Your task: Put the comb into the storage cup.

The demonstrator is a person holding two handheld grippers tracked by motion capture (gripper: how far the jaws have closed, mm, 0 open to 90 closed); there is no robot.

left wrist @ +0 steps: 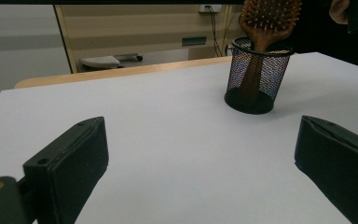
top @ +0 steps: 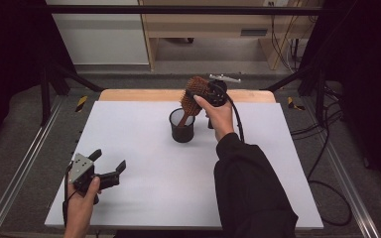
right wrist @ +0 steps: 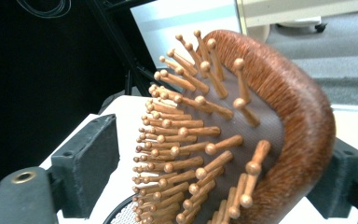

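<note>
The right gripper is holding its jaws apart around the head of the wooden hairbrush; the left pad is standing clear of the bristle tips, while the brush's back is lying against the right pad, so no squeeze is showing. The hairbrush is standing handle-down in the black mesh cup, leaning on its rim, near the middle of the table's far edge. The left gripper is hovering near the near-left corner, jaws wide and holding nothing, pointing toward the cup.
</note>
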